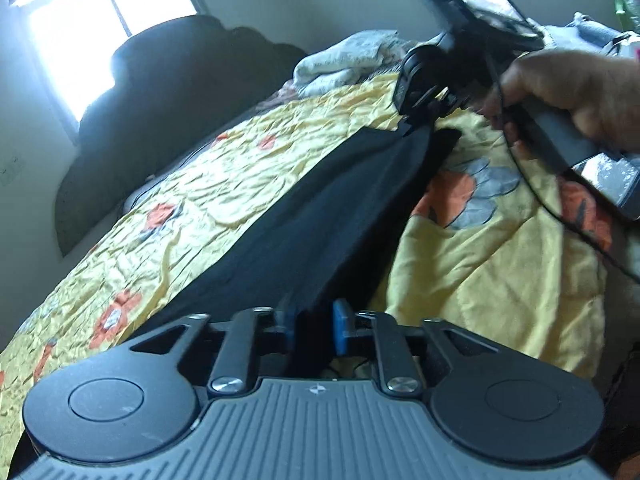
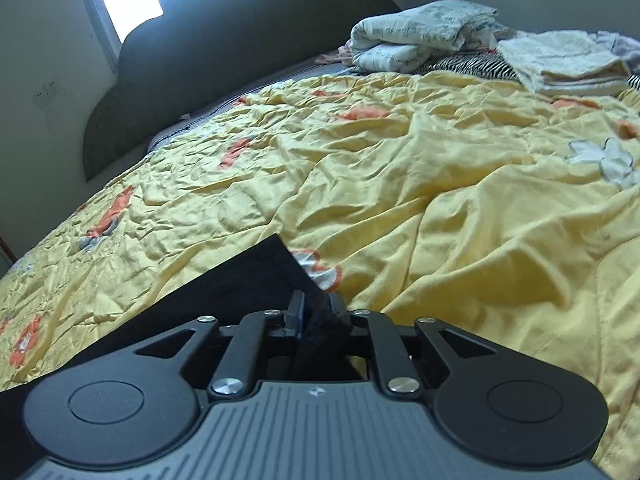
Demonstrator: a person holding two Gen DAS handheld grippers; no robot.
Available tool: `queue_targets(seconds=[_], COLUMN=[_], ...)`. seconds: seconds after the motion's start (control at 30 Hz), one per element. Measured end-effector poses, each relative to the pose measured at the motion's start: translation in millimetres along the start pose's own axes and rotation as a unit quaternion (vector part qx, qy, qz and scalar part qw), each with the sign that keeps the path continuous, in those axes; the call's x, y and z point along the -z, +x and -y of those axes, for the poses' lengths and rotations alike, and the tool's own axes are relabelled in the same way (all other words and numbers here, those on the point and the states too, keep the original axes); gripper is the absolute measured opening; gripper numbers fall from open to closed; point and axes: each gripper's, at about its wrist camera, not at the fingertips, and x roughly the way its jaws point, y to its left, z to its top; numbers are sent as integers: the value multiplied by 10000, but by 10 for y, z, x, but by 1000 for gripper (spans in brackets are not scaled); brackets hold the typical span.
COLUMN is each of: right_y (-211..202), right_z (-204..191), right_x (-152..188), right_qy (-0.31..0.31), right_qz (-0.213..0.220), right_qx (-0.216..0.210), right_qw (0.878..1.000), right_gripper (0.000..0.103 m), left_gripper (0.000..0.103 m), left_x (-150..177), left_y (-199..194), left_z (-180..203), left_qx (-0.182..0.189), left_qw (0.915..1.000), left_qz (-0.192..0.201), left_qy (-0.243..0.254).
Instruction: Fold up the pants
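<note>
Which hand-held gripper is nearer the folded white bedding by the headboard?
Right. The right hand-held gripper sits farther up the bed toward the folded white bedding; the left hand-held gripper is farther back.

No legible text, brand or number in either view. Small pale emblem on each gripper's ribbed grey housing [image 1: 316, 389], a mark only, no letters. Folded white cloth [image 2: 420, 28] at the bed's far side carries faint print, unreadable.

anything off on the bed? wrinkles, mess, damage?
No damage or spills. The yellow bedspread is heavily wrinkled under the black pants, and the folded linens at its far end sit in a loose, uneven pile.
</note>
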Motion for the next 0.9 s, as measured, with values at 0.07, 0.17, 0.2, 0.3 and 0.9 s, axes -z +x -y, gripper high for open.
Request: queue_targets(seconds=[0.07, 0.17, 0.2, 0.3, 0.9], right_y=[-68, -227, -273, -341, -750], right_z=[20, 27, 0, -196, -207], right_x=[-35, -69, -66, 17, 340], right_qy=[0, 81, 48, -325, 18], right_qz=[203, 579, 613, 361, 12], right_qx=[274, 438, 345, -375, -879], right_qw=[9994, 9973, 9975, 9981, 9961], right_gripper=[32, 33, 33, 33, 71], left_gripper=[54, 69, 71, 80, 86], left_x=[-28, -78, -98, -146, -43], left_y=[-75, -177, -209, -235, 131], left_z=[-23, -60, -89, -237, -712], left_qx=[137, 210, 253, 214, -578], left_qw=[9998, 9990, 9985, 9968, 9850], left_qz=[157, 356, 421, 469, -325], left_qy=[-57, -155, -223, -615, -1595])
